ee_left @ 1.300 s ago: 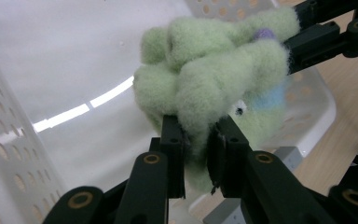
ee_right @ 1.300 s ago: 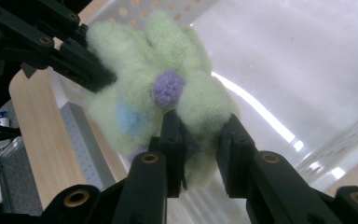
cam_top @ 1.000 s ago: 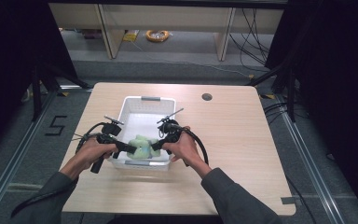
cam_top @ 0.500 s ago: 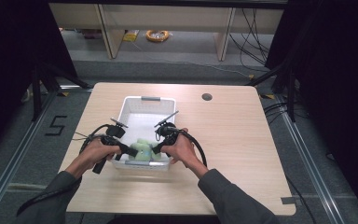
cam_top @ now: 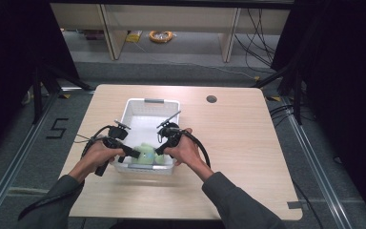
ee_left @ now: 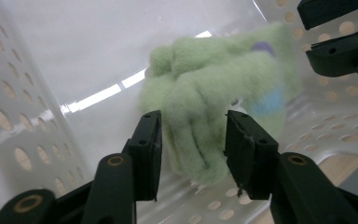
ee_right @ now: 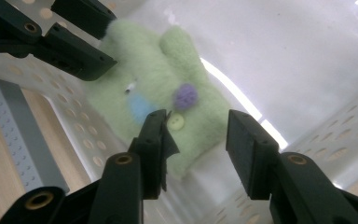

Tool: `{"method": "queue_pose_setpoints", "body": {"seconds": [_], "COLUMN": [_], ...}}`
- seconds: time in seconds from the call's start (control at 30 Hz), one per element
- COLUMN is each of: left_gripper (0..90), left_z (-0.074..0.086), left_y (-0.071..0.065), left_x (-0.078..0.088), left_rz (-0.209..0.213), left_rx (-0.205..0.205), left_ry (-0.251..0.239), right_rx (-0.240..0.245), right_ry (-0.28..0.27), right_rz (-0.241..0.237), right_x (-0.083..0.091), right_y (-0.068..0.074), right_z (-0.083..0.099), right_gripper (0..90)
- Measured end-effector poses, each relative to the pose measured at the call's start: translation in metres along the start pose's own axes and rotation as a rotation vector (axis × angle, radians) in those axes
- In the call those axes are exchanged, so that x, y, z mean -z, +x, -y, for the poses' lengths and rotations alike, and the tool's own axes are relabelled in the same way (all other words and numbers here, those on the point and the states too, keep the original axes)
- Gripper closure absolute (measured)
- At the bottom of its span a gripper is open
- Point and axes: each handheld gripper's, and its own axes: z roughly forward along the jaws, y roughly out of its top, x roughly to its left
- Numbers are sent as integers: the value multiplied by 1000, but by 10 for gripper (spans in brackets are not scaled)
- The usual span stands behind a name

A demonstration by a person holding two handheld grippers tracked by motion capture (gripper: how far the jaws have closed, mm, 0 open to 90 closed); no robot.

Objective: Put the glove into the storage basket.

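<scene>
Green plush toy (cam_top: 145,153) in white basket (cam_top: 145,103); left claw (ee_left: 193,140), right claw (ee_right: 196,135) spread, flanking it.

Grey long sleeves (cam_top: 238,202) on both forearms, hands bare. Left gripper (cam_top: 132,151) black, thin grey plate on top, black cable looping off outer side. Right gripper (cam_top: 161,148) black too, same grey plate, thick black cable arcing back along wrist. Up close: jaws matte black, flat blocky pads, brass-coloured rivets at pivots, small dark screws on pad faces.
</scene>
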Motion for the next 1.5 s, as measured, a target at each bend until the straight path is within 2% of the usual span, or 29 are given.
{"method": "queue_pose_setpoints", "body": {"seconds": [0.03, 0.07, 0.1, 0.17, 0.23, 0.3, 0.43, 0.5, 0.53, 0.57, 0.6, 0.7, 0.73, 0.77, 0.8, 0.9, 0.93, 0.97, 1.0, 1.03, 1.1, 1.13, 1.23, 1.27, 1.3, 1.37, 1.4, 1.47, 1.5], "left_gripper": [524, 514, 500, 492, 479, 446, 410, 389, 371, 364, 348, 325, 318, 305, 298, 272, 258, 246, 236, 225, 190, 173, 162, 161, 162, 162, 162, 162, 162], "left_z": [-1, -1, -2, -2, -2, -2, 0, 2, 2, 3, 3, 5, 5, 6, 7, 10, 10, 11, 12, 13, 16, 16, 21, 22, 24, 26, 27, 30, 30], "left_y": [0, -1, -3, -3, -6, -9, -16, -20, -21, -22, -23, -27, -28, -29, -30, -34, -35, -36, -37, -39, -42, -43, -49, -51, -53, -58, -61, -66, -68], "left_x": [2, 4, 6, 10, 14, 17, 22, 24, 25, 26, 26, 30, 31, 31, 32, 33, 35, 35, 36, 38, 40, 41, 45, 45, 46, 48, 48, 49, 49], "left_rz": [-11, -27, -22, -29, -33, -41, -29, -29, -27, -24, -24, -21, -14, -7, -10, 5, 0, 19, 20, 26, 38, 48, 74, 74, 82, 94, 102, 109, 115], "left_rx": [-5, -9, 15, 6, 18, 20, 12, 14, 13, 18, 21, 25, 32, 33, 36, 48, 51, 54, 55, 58, 64, 55, 48, 50, 37, 33, 41, 26, 26], "left_ry": [-2, -14, -44, -44, -78, -91, -119, -124, -127, -142, -150, -184, -194, -198, -199, -229, -227, -241, -244, -259, -283, -286, -305, -314, -308, -325, -340, -355, -356], "right_rx": [11, 1, -3, 3, -2, -1, 12, 15, -15, -11, 35, 35, -5, 19, 15, 20, 23, 21, 7, 28, 24, 6, 21, 7, 18, -16, 3, 13, -11], "right_ry": [-10, -17, -31, -39, -53, -75, -117, -122, -108, -116, -156, -183, -157, -179, -191, -235, -232, -235, -248, -248, -253, -260, -285, -288, -292, -288, -302, -318, -313], "right_rz": [7, 5, 2, 7, 1, -4, -19, -8, -12, -16, -21, -28, -24, -22, -12, -29, -33, -36, -38, -42, -39, -49, -52, -54, -57, -63, -55, -54, -62], "right_x": [1, 3, 7, 10, 15, 21, 35, 38, 43, 45, 48, 54, 58, 60, 61, 69, 72, 74, 75, 77, 82, 83, 89, 91, 92, 97, 99, 102, 105], "right_y": [-1, -1, -2, -3, -4, -6, -10, -11, -10, -11, -14, -15, -13, -15, -17, -20, -21, -22, -22, -24, -26, -26, -31, -31, -32, -31, -34, -36, -35], "right_z": [0, -1, -1, -1, -1, 0, 6, 7, 9, 10, 11, 15, 17, 18, 20, 24, 26, 27, 29, 30, 35, 37, 43, 45, 47, 51, 54, 57, 60], "right_gripper": [578, 570, 552, 549, 533, 520, 494, 489, 482, 478, 465, 446, 443, 434, 426, 400, 392, 383, 374, 368, 352, 347, 344, 343, 343, 341, 341, 339, 334]}}
